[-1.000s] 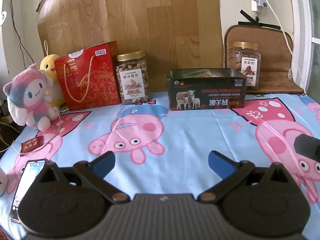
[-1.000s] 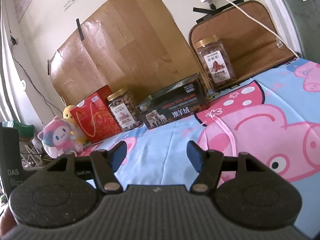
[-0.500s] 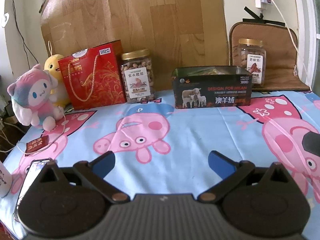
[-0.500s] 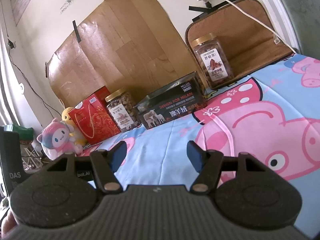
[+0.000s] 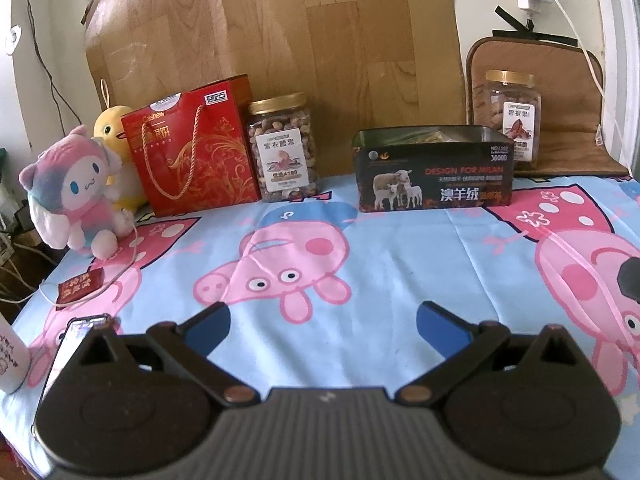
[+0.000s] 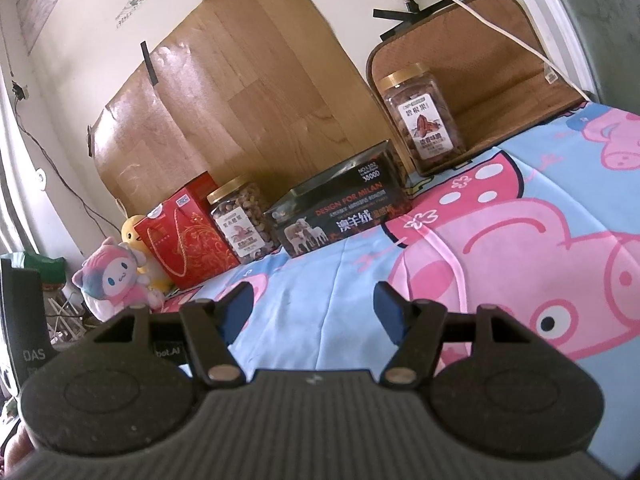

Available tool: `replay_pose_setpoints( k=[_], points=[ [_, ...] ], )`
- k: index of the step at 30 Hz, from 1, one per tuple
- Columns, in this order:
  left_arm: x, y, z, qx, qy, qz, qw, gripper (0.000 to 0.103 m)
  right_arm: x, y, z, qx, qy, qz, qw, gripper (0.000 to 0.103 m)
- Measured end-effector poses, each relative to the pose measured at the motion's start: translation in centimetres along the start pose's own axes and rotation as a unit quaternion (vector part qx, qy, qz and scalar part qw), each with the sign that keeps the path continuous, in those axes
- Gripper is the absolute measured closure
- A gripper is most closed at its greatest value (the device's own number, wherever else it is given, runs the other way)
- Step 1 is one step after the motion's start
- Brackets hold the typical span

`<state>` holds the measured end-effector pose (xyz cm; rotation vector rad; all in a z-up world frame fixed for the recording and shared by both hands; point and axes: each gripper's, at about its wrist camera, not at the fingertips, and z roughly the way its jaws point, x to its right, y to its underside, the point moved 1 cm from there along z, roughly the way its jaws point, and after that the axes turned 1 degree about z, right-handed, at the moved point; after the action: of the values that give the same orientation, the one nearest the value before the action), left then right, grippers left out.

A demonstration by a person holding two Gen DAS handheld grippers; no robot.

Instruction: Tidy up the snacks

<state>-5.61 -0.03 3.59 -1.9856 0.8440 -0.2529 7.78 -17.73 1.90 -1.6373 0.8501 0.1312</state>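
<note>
Left wrist view looks across a tabletop (image 5: 400,264) covered in a light-blue cloth printed with pink cartoon pigs. The left gripper (image 5: 323,322) hovers over the near part of the cloth at 6 o'clock, its blue-padded fingers (image 5: 208,322) spread wide with nothing between them.

Along the far edge, against a brown wood-grain board (image 5: 280,40), stands a row of things. At 10 o'clock a pink-and-white plush toy (image 5: 76,192) sits in front of a yellow plush duck (image 5: 116,148). Just beside them stands a red gift bag with gold rope handles (image 5: 192,148), and touching its right side a clear round jar of nuts with a gold lid (image 5: 284,148). At 1 o'clock lies a dark open tin box printed with sheep (image 5: 434,170). Behind its right end a clear square jar of pecans with a gold lid (image 5: 514,116) stands on a brown cushion (image 5: 568,80). At 9 o'clock a small red packet (image 5: 80,286) lies near a phone (image 5: 76,340).

Right wrist view shows the right gripper (image 6: 312,308) above the cloth, its fingers (image 6: 390,312) also wide apart and empty, pointing toward the tin box at 12 o'clock.
</note>
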Motion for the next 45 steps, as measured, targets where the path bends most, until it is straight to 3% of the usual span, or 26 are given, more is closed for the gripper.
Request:
replay_pose_setpoints(
  k=[27,45],
  points=[
    [-0.3,0.5,0.4,-0.009,-0.012,-0.001,0.9999,0.000,0.1,0.4,-0.1,-0.002,0.005,0.011,1.000,0.034],
    [0.6,0.9,0.2,-0.019,0.001,0.013,0.9997,0.000,0.3,0.6,-0.1,-0.002,0.007,0.016,1.000,0.033]
  ],
)
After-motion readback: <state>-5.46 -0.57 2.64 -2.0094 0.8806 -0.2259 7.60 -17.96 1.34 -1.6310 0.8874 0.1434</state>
